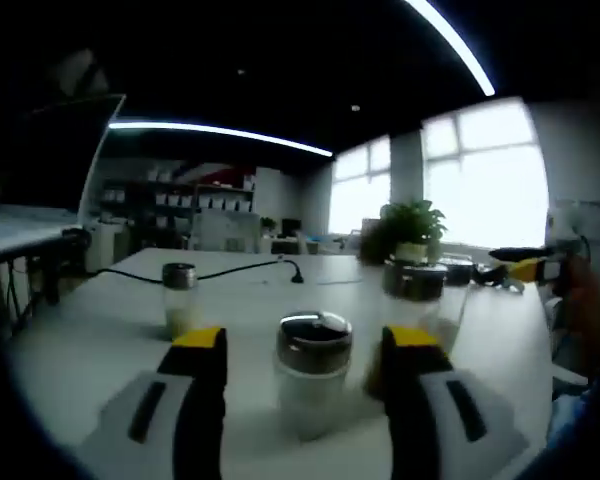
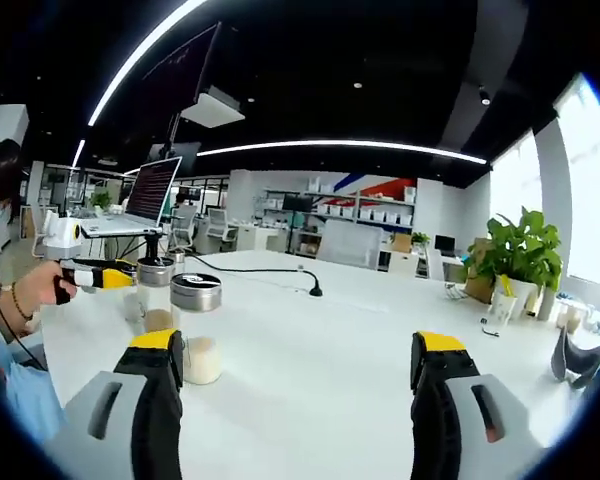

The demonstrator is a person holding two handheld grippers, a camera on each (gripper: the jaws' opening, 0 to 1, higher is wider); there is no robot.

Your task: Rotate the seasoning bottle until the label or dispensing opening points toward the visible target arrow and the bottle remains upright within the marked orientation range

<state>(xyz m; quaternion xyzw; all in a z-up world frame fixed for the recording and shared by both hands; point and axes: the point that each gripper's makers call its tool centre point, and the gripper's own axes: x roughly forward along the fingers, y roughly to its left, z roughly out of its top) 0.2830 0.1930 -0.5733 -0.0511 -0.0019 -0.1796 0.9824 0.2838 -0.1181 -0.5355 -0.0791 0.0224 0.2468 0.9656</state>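
In the left gripper view, the left gripper stands with its jaws spread wide, one yellow-tipped finger on each side of a seasoning bottle that has a chrome cap and a pale, translucent body. The bottle stands upright on the white table, between the jaws, with a gap visible on both sides, so nothing is gripped yet. A second shaker with pale contents stands farther off to the left, and a third, blurred bottle stands behind the right-hand jaw. A black cable runs across the table beyond them, and a potted plant sits near the window. No target arrow or orientation mark can be made out on the tabletop, and the cap's opening is too blurred to read.

In the right gripper view, the right gripper hangs open over bare table, holding nothing. The seasoning bottle stands just beside its left jaw, and the left gripper reaches in from the left in a person's hand. An open laptop sits behind.

The step in hand seems to be the approach before grasping. Next, the left jaws likely need to close squarely on the body, then turn it about its vertical axis without tipping it.
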